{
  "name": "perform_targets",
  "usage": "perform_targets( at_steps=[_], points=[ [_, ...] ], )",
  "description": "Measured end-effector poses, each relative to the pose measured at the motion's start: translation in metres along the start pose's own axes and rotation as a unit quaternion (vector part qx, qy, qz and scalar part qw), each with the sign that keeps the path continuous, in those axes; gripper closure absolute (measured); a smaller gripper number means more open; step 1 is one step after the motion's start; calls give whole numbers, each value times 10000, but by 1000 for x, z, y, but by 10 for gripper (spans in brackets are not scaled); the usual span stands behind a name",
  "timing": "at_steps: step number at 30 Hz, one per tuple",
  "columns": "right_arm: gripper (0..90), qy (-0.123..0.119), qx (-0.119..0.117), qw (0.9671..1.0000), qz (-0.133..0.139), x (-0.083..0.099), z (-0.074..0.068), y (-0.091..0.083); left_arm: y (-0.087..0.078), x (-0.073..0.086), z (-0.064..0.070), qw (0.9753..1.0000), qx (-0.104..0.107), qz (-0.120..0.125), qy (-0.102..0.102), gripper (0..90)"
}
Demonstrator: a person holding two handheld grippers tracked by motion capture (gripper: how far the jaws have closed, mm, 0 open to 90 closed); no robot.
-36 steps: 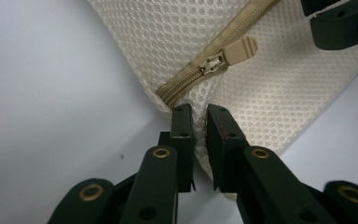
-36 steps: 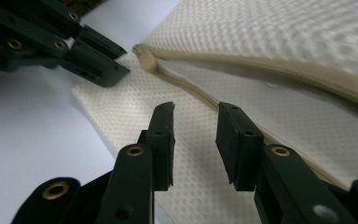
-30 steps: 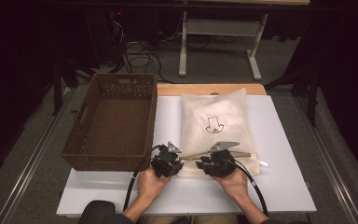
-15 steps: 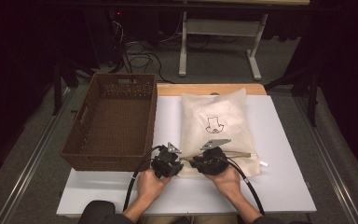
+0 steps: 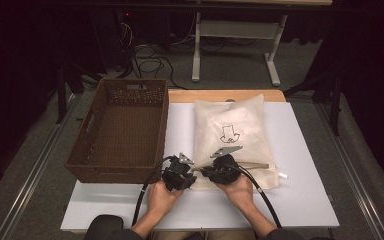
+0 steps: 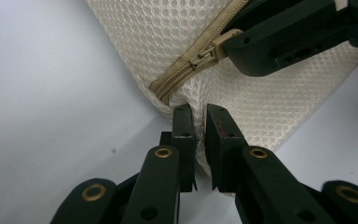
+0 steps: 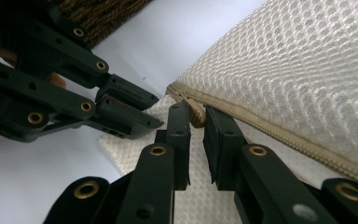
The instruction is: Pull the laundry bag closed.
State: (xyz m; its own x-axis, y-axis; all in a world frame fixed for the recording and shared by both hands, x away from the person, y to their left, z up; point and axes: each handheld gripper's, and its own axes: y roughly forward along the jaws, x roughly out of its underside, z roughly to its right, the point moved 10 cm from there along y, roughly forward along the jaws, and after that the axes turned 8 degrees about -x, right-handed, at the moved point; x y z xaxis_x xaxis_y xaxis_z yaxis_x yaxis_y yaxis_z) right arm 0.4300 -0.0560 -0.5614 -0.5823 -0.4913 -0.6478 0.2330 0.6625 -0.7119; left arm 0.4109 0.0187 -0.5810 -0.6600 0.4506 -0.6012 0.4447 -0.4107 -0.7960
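Near the counter's front edge, our left hand-held gripper (image 6: 196,140) pinches the mesh bag's (image 5: 232,135) corner; our right hand-held gripper (image 7: 196,135), having shifted leftward, seemingly clamps the zipper pull (image 7: 196,114), ready for unzipping.

Cream mesh zip bag (image 5: 235,135) flat on white table (image 5: 310,195), zipped.
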Motion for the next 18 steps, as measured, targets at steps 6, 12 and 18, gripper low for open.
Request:
perform_targets(
  at_steps=[6, 12, 18],
  points=[
    [806, 79, -20, 10000, 6, -1, 1, 4, 0, 0, 0, 10000, 8, -3, -8, 815],
    [875, -31, -133, 9999, 9, 0, -5, 3, 0, 0, -1, 10000, -45, -5, 65, 780],
    [877, -233, -114, 9996, -66, 6, -7, -1, -1, -2, -5, 9999, -33, 49, -116, 671]
  ],
)
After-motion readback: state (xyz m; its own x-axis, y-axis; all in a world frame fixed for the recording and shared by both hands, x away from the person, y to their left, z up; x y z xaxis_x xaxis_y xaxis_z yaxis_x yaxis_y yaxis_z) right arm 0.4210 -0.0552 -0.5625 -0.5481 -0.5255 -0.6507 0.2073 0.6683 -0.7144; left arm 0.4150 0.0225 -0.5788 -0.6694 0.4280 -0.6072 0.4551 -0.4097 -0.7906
